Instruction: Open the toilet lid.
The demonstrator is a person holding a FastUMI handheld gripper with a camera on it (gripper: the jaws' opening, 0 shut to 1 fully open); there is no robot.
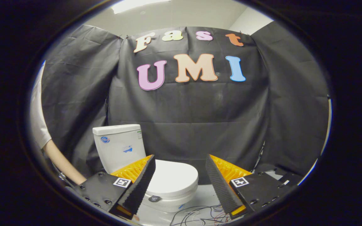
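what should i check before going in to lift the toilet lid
1. Lid position: the toilet lid lies flat and closed on the bowl, ready to lift. Ok.
2. Gripper state: the gripper is open, fingers spread wide with nothing between them. Ok.
3. Alignment: the lid sits behind the left finger and in the gap, off toward the left. Not ok, shift left.
4. Contact: whether the fingers are close enough to the lid edge. Cannot tell.
5. Room behind: the tank stands upright behind the lid. Ok.
6. Hazards: loose wires lie on the floor beside the bowl; a person's arm is near the tank. Watch both.

Pale floor (pixel 204 196) — toilet (pixel 168 182), loose wires (pixel 200 215)
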